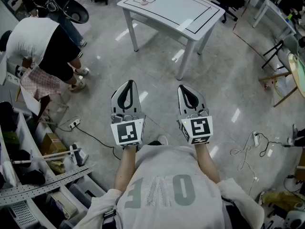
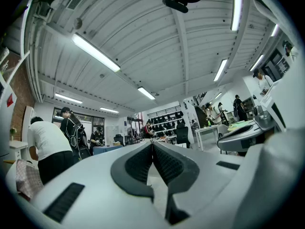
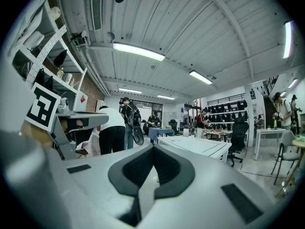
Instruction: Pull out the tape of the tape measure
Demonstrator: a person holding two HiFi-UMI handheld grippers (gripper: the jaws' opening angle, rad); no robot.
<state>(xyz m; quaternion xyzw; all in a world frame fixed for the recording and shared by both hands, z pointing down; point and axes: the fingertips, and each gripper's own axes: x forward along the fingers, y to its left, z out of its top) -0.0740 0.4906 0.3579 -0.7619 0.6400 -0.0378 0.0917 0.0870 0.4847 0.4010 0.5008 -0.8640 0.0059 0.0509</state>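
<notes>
A white table with black lines marked on its top stands ahead of me. On its far left part lies a small object, too small to identify; I cannot make out a tape measure for sure. My left gripper and right gripper are held side by side over the floor, level, pointing toward the table and well short of it. Both are shut with nothing between the jaws, as the left gripper view and the right gripper view also show. The table lies ahead in the right gripper view.
A person in a white top bends over at the left, beside shelving full of gear. Cables and power strips lie on the floor at left and right. Chairs and stands are at the right.
</notes>
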